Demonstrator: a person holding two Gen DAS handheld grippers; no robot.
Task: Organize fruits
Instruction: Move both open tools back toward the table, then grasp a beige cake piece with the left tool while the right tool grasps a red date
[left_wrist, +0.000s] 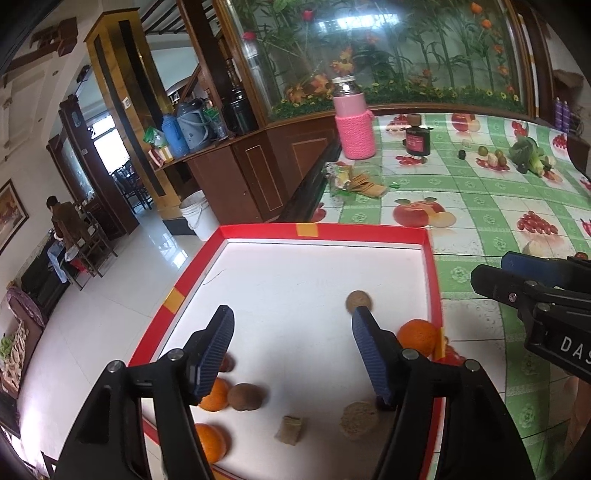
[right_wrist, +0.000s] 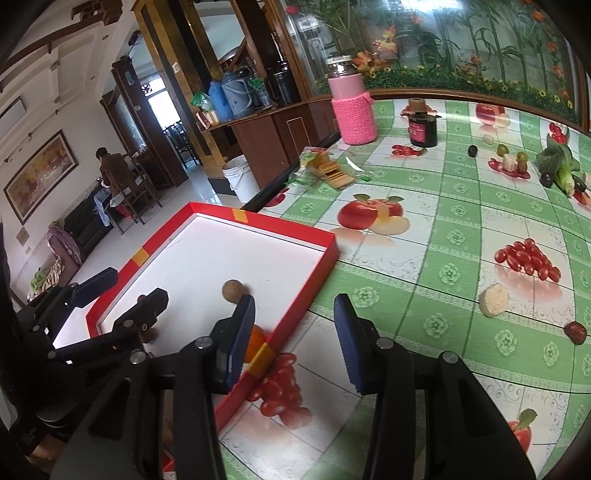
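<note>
Tray (left_wrist: 369, 232) centre free for tongs; oranges (left_wrist: 417, 338), prob. nuts crowd near edge; red rim blocks sideways entry.

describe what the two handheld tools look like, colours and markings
Both the left tool and the right tool have matte black angular bodies with round silver screws. Each carries two flat dark-blue ribbed fingers. White letters "DAS" mark the right tool's body.

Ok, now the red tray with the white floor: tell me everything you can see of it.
The red tray is a shallow rectangular box, seemingly cardboard, with low red walls, yellow tape patches on the rim and a white floor. It lies flat at the table's left edge on the green fruit-print cloth. Inside lie oranges, brown round fruits and tan chunks; one orange rests against its right wall. The open left gripper hovers over it.
</note>
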